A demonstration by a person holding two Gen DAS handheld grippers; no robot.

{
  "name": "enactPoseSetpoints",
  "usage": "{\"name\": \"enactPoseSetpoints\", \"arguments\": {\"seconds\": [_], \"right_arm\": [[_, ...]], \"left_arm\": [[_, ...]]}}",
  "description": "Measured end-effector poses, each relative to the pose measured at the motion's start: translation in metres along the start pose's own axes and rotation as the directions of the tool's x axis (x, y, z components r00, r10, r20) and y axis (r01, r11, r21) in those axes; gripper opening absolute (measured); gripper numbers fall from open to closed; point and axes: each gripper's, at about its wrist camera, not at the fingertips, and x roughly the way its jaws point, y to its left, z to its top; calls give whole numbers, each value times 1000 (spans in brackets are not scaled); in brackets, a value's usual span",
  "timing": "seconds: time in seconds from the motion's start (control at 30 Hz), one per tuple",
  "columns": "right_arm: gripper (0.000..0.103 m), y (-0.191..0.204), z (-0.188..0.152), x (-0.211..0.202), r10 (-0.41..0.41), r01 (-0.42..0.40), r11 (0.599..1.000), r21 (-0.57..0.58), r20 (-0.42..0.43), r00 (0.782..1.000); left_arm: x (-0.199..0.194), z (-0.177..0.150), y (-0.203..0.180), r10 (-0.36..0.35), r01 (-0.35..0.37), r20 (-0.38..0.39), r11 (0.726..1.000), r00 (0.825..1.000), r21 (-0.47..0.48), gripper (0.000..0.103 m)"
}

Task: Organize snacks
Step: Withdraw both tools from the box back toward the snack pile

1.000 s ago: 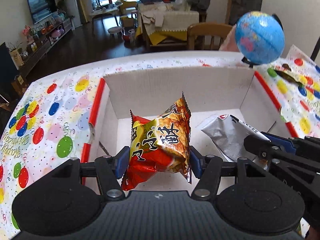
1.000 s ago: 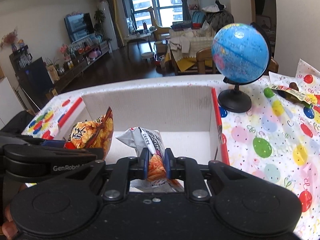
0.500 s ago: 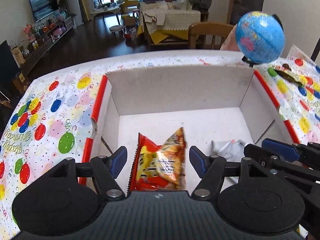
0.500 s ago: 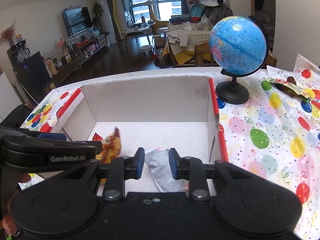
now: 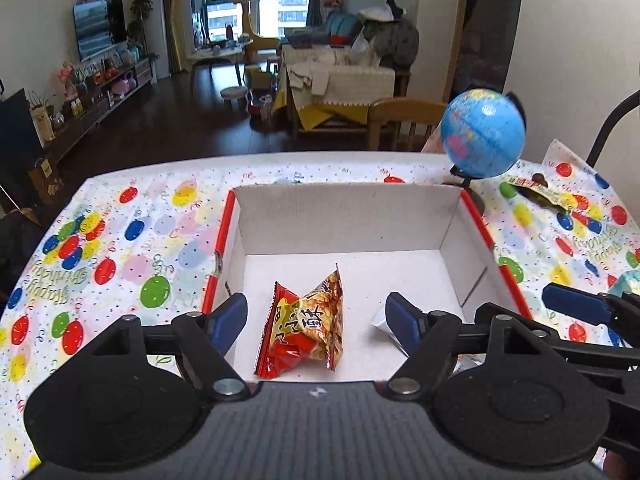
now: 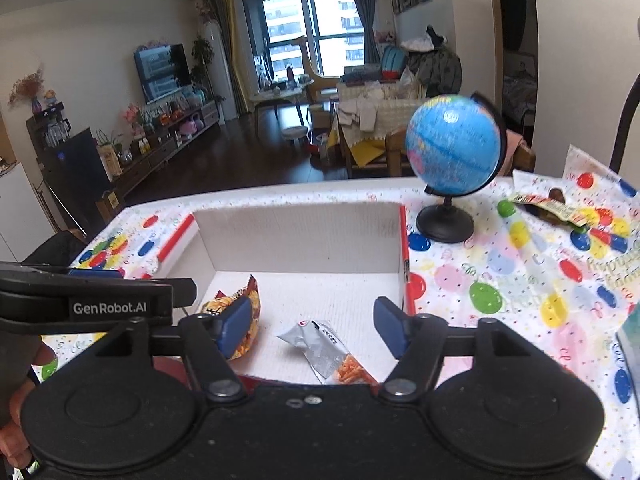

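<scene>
**Two snack bags down in the box, both hand-held grippers released**

Balloon-print cloth covers the worktop (image 5: 132, 240), and a white cardboard box (image 5: 344, 216) with red-edged flaps sits near its front edge, a globe (image 6: 452, 144) standing just beyond the box's far right corner. Inside, the red-and-gold snack bag (image 5: 306, 322) lies on the box floor toward the near left side; the silver snack bag (image 6: 326, 350) lies beside it toward the near right, the two apart. One more dark wrapper (image 6: 548, 206) rests on the cloth near the worktop's far right corner, well apart from the box.

The left hand-held gripper (image 5: 316, 320) hovers over the red bag with its jaws spread wide, touching nothing. The right hand-held gripper (image 6: 314, 326) is likewise spread, empty, above the silver bag.

These bags look light, puffy and crinkly; the foil is probably slick and the contents likely crush easily. A pinch on a crimped seam or corner, rather than across the air-filled belly, seems safest. The flat wrapper probably needs an edge grip.
</scene>
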Motion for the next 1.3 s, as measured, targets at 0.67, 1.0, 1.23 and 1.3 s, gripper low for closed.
{"name": "enactPoseSetpoints", "arguments": {"seconds": [0.67,1.0,1.23,1.3], "right_arm": [[94,2,-32,-80,-11,13,999,-36,50,999],[96,-2,-69,-92,-1,2,999,-46,13,1000],[99,2,-98,-78,-4,2,999,-50,-43,999],[99,4,-105,-73,-5,2,999,-53,-60,998]], "left_arm": [[-89,-48,-3,-65,64,81,998,995,15,83],[-95,-92,-3,-89,89,49,996,995,-3,83],[-80,-122,6,-56,56,9,998,998,-2,88],[-75,-129,10,-64,64,-4,998,998,-3,88]]}}
